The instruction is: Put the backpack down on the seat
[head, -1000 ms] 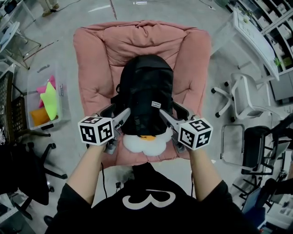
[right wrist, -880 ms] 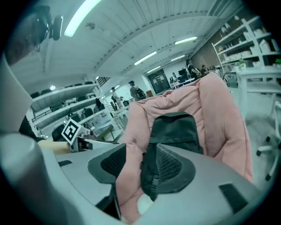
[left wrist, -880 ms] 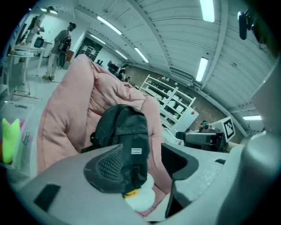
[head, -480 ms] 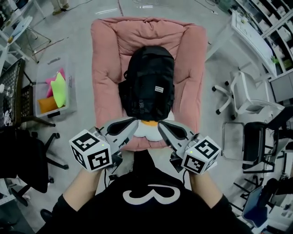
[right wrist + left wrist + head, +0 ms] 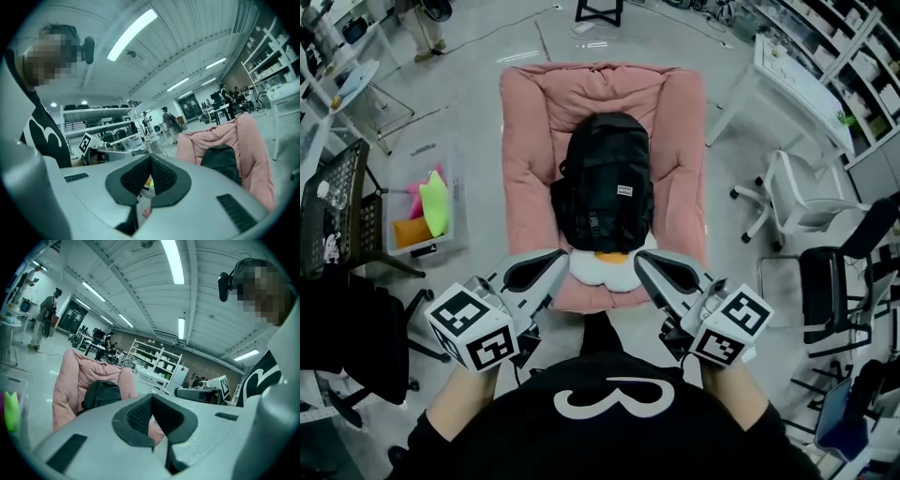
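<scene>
A black backpack (image 5: 607,184) lies upright on the pink padded seat (image 5: 532,141), its lower end over a white plush cushion with an orange beak (image 5: 605,268). Both grippers are drawn back from it, near my chest. My left gripper (image 5: 555,263) is shut with nothing in it, below and left of the backpack. My right gripper (image 5: 649,267) is shut and empty too, below and right of it. The left gripper view shows the backpack (image 5: 101,394) on the seat (image 5: 68,380) beyond the closed jaws. In the right gripper view the backpack (image 5: 222,161) rests against the pink seat (image 5: 253,150).
A clear bin with bright soft toys (image 5: 424,203) stands left of the seat. A black wire chair (image 5: 342,216) is at far left. White office chair (image 5: 797,202) and white table (image 5: 797,80) are at the right, a black chair (image 5: 830,291) lower right. People stand far off.
Both grippers let go of the backpack's sides, pulled back toward me and shut. The backpack stays on the seat. The head view shifted back, so the seat looks farther away.
</scene>
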Demonstrator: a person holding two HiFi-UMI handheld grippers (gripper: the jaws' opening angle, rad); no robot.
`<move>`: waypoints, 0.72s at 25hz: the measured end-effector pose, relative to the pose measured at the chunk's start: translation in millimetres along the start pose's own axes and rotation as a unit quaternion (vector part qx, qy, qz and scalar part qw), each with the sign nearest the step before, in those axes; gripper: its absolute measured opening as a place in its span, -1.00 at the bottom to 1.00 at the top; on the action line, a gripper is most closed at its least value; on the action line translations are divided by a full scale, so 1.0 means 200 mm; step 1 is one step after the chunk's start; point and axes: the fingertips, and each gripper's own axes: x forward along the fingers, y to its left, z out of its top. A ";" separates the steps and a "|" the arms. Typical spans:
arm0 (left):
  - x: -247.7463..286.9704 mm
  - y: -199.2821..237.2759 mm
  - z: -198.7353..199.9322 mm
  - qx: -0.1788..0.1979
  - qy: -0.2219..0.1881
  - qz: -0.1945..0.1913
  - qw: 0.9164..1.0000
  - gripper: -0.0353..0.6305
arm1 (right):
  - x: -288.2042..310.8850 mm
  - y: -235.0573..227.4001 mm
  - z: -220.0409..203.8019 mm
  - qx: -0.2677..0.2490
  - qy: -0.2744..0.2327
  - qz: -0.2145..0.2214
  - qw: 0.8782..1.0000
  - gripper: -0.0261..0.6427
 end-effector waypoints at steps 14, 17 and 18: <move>0.02 -0.05 -0.03 0.036 0.017 -0.001 0.999 -0.88 | -0.02 -0.03 -0.07 -0.004 0.016 -0.018 1.000 -0.91; 0.05 -0.01 -0.04 0.038 0.015 0.000 0.999 -0.88 | -0.01 -0.09 -0.08 0.001 0.016 -0.019 1.000 -0.91; 0.07 0.00 -0.04 0.040 0.015 0.001 0.999 -0.88 | 0.00 -0.11 -0.08 0.003 0.015 -0.020 1.000 -0.91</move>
